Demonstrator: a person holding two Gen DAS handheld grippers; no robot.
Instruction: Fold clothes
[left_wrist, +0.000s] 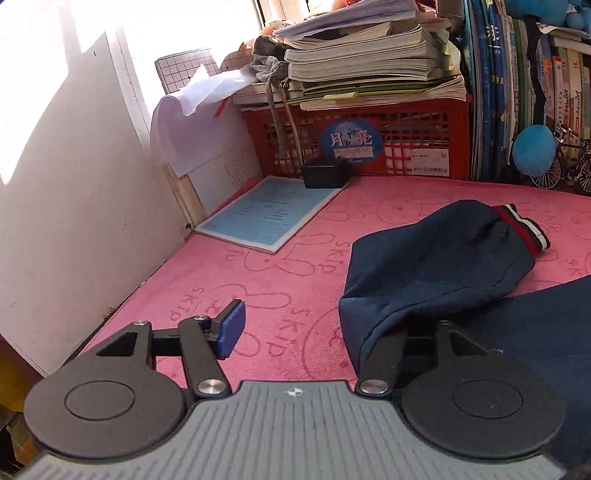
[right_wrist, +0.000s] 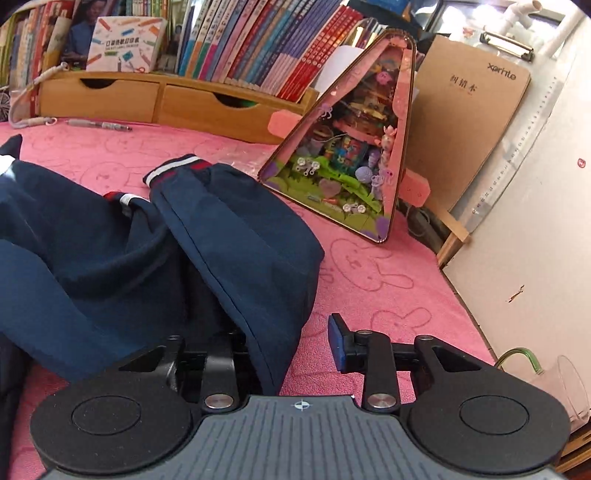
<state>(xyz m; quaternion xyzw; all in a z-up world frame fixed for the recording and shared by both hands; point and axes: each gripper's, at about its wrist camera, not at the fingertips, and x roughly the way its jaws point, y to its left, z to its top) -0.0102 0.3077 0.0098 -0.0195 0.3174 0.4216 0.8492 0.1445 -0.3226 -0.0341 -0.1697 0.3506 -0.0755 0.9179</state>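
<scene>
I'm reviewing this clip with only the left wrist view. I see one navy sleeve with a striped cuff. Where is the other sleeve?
Observer: In the right wrist view, a second sleeve lies on the pink cloth, its striped cuff pointing toward the bookshelf.
Operator: Is the right gripper closed on it?
Observer: No. The right gripper is open, one finger under the sleeve's edge, the other finger bare.
Operator: Anything near that sleeve?
Observer: A triangular display case stands just beyond it.

Bright daylight, blown-out glare upper left of left view; fisheye bending edges; mostly sharp.
</scene>
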